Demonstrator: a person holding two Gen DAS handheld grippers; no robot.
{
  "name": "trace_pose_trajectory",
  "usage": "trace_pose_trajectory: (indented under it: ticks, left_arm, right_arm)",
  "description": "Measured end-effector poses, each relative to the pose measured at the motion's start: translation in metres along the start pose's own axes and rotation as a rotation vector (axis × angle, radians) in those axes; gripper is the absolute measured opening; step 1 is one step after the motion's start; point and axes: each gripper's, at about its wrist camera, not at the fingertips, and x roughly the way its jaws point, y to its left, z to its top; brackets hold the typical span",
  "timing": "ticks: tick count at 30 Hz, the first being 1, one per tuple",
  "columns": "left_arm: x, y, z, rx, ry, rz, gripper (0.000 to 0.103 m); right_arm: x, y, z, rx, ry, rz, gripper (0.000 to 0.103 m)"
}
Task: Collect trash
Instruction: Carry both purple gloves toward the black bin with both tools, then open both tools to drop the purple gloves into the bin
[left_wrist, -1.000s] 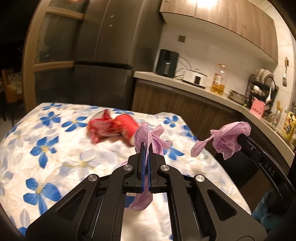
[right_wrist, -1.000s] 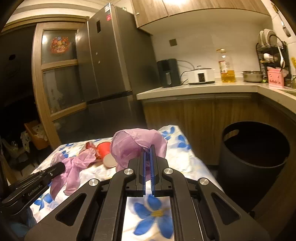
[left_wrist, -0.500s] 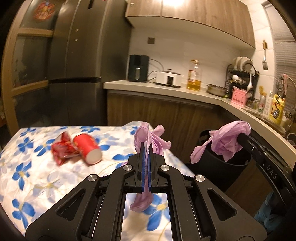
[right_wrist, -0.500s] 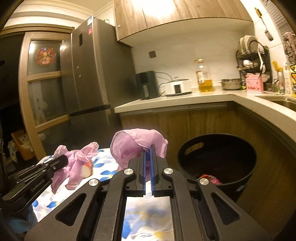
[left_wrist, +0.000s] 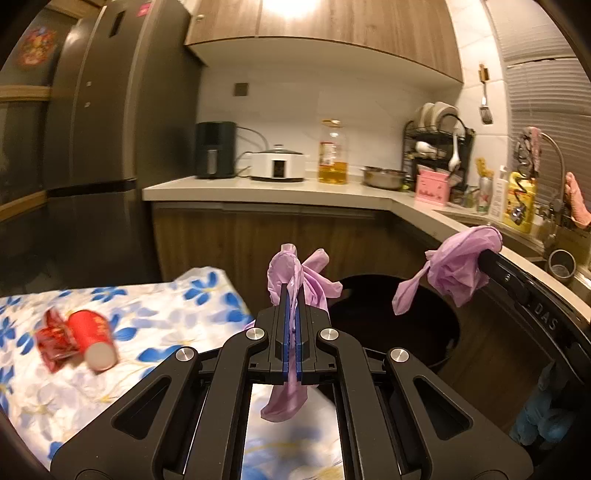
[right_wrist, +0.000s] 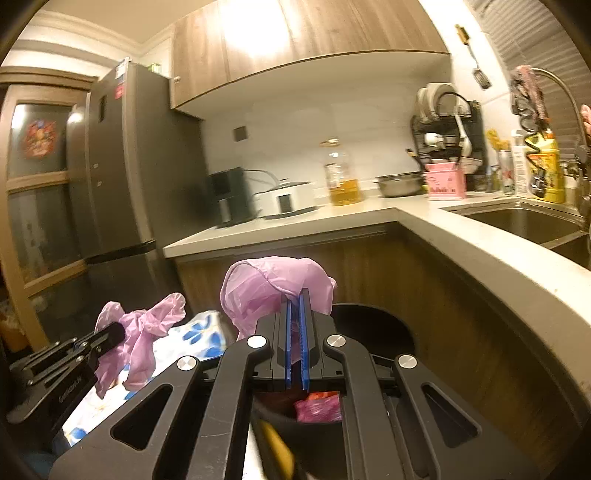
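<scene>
My left gripper (left_wrist: 293, 291) is shut on a crumpled purple glove (left_wrist: 295, 273), whose tail hangs below the jaws. My right gripper (right_wrist: 295, 295) is shut on a second purple glove (right_wrist: 273, 288); that glove (left_wrist: 458, 262) and gripper also show at the right of the left wrist view, above the black trash bin (left_wrist: 439, 328). Seen from the right wrist, the bin (right_wrist: 388, 328) lies just beyond and under the gripper, with pink and red trash (right_wrist: 317, 408) inside. A red paper cup (left_wrist: 92, 339) and a red wrapper (left_wrist: 53, 339) lie on the floral tablecloth (left_wrist: 166, 317).
A wooden-fronted kitchen counter (left_wrist: 280, 188) wraps around behind the bin, carrying an oil bottle (left_wrist: 332, 155), a cooker (left_wrist: 277, 164), a dish rack and a sink (right_wrist: 524, 218). A tall grey fridge (left_wrist: 103, 147) stands to the left. The table edge sits beside the bin.
Both grippers have swung from over the table toward the bin, still holding their gloves. The bin now fills the area ahead; the cup and wrapper have slid to the left of view.
</scene>
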Motion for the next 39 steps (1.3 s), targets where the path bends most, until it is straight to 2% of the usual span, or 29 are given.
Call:
trace_pose_trajectory:
  ticks: [8, 20, 39]
  left_arm:
    - [0.029, -0.034, 0.005, 0.019, 0.004, -0.077, 0.001]
    - [0.064, -0.051, 0.005, 0.030, 0.035, -0.100, 0.001]
    - [0.093, -0.058, -0.001, 0.032, 0.077, -0.148, 0.001]
  right_arm:
    - [0.012, -0.025, 0.005, 0.016, -0.002, -0.062, 0.005]
    - [0.031, -0.035, 0.005, 0.020, 0.018, -0.053, 0.005]
    - [0.049, -0.043, 0.000, 0.039, 0.043, -0.018, 0.005]
